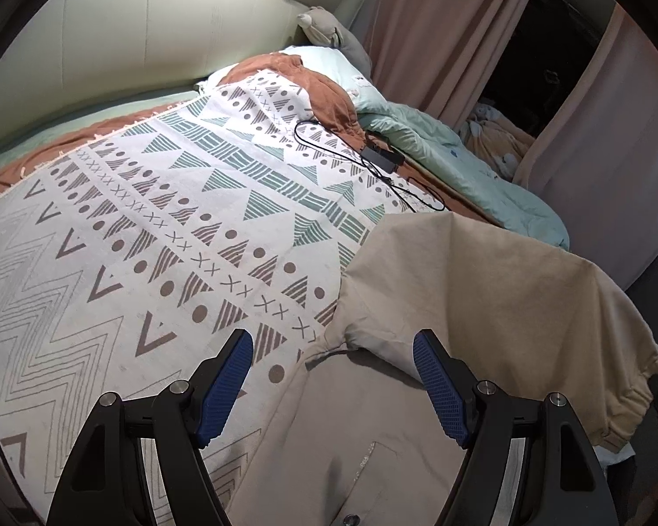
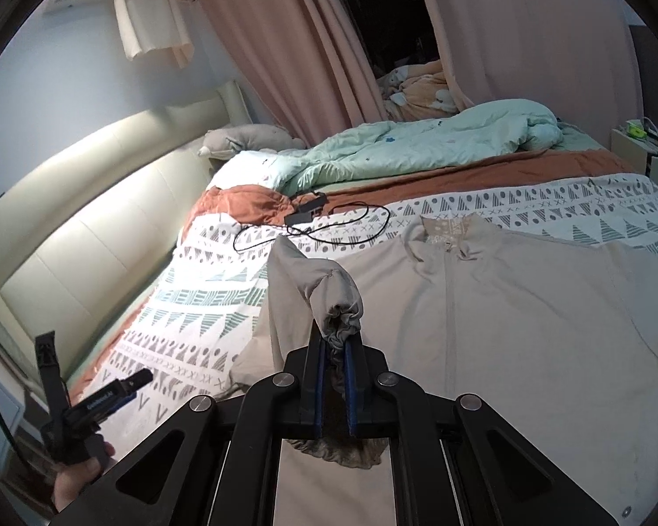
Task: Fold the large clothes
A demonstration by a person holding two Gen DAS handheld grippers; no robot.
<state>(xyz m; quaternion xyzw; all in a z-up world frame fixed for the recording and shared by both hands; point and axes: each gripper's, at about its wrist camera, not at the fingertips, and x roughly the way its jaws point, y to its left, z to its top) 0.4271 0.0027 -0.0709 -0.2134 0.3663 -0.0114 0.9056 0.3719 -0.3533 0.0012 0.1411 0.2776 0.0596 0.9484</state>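
Observation:
A large beige zip jacket lies front up on the patterned bedspread, collar toward the far side. My right gripper is shut on the elastic cuff of one sleeve and holds it lifted above the jacket body. In the left wrist view my left gripper is open and empty, hovering over the jacket's lower front. The lifted sleeve hangs in front of it, cuff at the right. The left gripper also shows at the lower left of the right wrist view, held in a hand.
A black charger with a looped cable lies on the bedspread beyond the jacket. A mint duvet and pillows are heaped at the far side. A cream headboard runs along the left. Pink curtains hang behind. A nightstand stands far right.

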